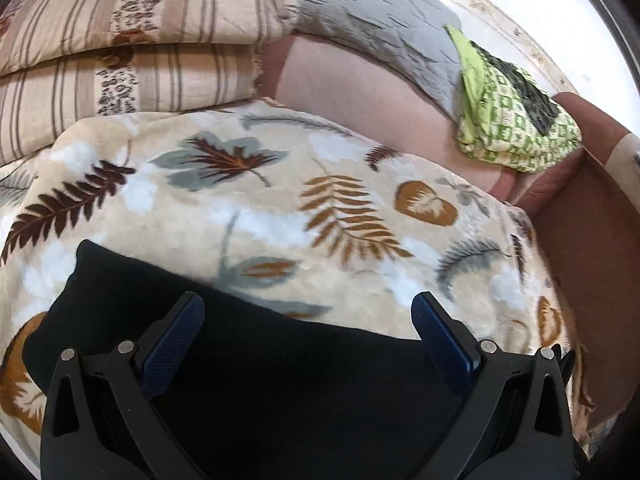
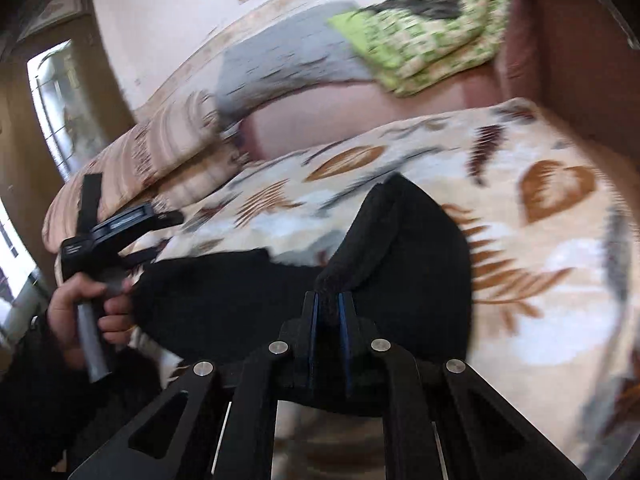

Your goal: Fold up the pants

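The black pants (image 1: pixel 248 360) lie on a cream blanket with a leaf print (image 1: pixel 280 208). My left gripper (image 1: pixel 308 312) is open, its blue-padded fingers spread wide just above the pants' far edge. In the right wrist view my right gripper (image 2: pixel 329 304) is shut on a raised fold of the black pants (image 2: pixel 400 264) and holds it above the blanket (image 2: pixel 540 260). The left gripper (image 2: pixel 104 236), held in a hand, shows at the left of that view, beside the pants' other end.
Striped folded quilts (image 1: pixel 120 60) are stacked at the back left. A grey quilted pad (image 1: pixel 360 20) and a green patterned cloth (image 1: pixel 512 120) lie on the pink sofa (image 1: pixel 360 92) behind. A brown sofa arm (image 1: pixel 592 240) stands at the right.
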A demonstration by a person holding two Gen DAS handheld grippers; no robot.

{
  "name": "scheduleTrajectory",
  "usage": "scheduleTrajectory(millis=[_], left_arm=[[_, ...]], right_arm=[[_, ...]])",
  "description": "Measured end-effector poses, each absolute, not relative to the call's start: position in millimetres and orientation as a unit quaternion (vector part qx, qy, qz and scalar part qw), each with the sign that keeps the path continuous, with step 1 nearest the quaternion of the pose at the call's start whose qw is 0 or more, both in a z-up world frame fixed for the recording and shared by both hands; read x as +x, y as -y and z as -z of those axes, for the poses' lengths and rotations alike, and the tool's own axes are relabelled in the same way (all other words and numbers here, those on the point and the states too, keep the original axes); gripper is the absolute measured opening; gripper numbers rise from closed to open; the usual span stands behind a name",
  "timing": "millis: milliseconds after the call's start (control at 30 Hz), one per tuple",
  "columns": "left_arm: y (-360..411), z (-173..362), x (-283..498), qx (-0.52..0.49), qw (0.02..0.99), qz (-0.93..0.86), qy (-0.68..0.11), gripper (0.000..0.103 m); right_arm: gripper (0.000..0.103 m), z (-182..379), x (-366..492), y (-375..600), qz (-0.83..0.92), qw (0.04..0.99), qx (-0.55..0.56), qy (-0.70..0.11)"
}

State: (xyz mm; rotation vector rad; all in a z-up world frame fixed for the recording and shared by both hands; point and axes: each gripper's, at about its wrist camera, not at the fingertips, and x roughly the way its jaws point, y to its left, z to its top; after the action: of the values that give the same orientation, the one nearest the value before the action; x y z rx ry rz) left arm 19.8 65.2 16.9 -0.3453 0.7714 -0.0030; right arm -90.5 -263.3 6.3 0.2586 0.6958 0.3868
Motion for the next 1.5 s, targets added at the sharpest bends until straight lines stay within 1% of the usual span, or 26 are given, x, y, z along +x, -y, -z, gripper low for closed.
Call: scheduleTrajectory(millis=[100,300,733,900,967,1000,1067,1133,1167,1200,1300,1367,1433,1467,1500], left_arm=[[-74.9,-2.3,25.4,-0.217,0.892,0.008,-0.395,0.103],[-83.0,9.3,27.9,-0.264,0.874,0.012,-0.408,0.103],[-80.0,7.3,26.1,-0.262,0.879,0.013,-0.397,0.103],[-76.8,5.8,25.3,-0.265,0.88,0.029,-0.394,0.103],[-74.7,5.2,25.0,-0.266,0.879,0.041,-0.393,0.103],[-73.5,4.7,24.9,-0.267,0.879,0.047,-0.393,0.103],[-68.3,2.2,24.3,-0.27,0.878,0.073,-0.39,0.103],[-61.0,-2.6,21.0,-0.271,0.876,0.11,-0.383,0.103],[-55.0,-7.3,18.5,-0.271,0.875,0.14,-0.376,0.103],[-48.5,-13.0,15.1,-0.272,0.873,0.173,-0.366,0.103],[-26.3,-34.2,0.7,-0.269,0.859,0.298,-0.318,0.103],[-9.5,-40.1,-3.0,-0.268,0.839,0.361,-0.307,0.103],[7.7,-34.2,5.1,-0.276,0.812,0.394,-0.331,0.103],[17.7,-24.6,13.5,-0.276,0.802,0.389,-0.358,0.103],[22.7,-16.8,20.1,-0.278,0.798,0.38,-0.377,0.098]], right_arm=[[0.009,-1.4,-81.9,248.4,-0.211,0.901,0.145,-0.349],[0.008,-1.9,-74.5,213.4,-0.27,0.887,0.161,-0.338],[0.008,11.3,-53.5,154.4,-0.351,0.859,0.14,-0.347],[0.008,23.2,-55.4,141.2,-0.357,0.854,0.094,-0.367],[0.009,28.6,-58.9,132.8,-0.349,0.856,0.056,-0.377],[0.009,28.3,-62.9,128.9,-0.347,0.862,0.035,-0.368],[0.012,26.9,-70.0,122.4,-0.344,0.868,-0.002,-0.358],[0.028,26.0,-79.8,121.0,-0.36,0.865,-0.016,-0.351],[0.044,23.7,-84.3,124.3,-0.374,0.859,-0.006,-0.35],[0.049,18.9,-91.0,129.8,-0.385,0.856,0.004,-0.347],[0.049,-2.3,-114.5,153.4,-0.399,0.86,0.008,-0.319],[0.047,-13.7,-123.8,174.8,-0.372,0.879,0.001,-0.299],[0.047,-18.6,-124.9,203.5,-0.319,0.903,0.017,-0.288],[0.046,-18.5,-122.4,215.9,-0.292,0.91,0.028,-0.293],[0.039,-16.3,-118.7,230.1,-0.261,0.915,0.043,-0.306]])
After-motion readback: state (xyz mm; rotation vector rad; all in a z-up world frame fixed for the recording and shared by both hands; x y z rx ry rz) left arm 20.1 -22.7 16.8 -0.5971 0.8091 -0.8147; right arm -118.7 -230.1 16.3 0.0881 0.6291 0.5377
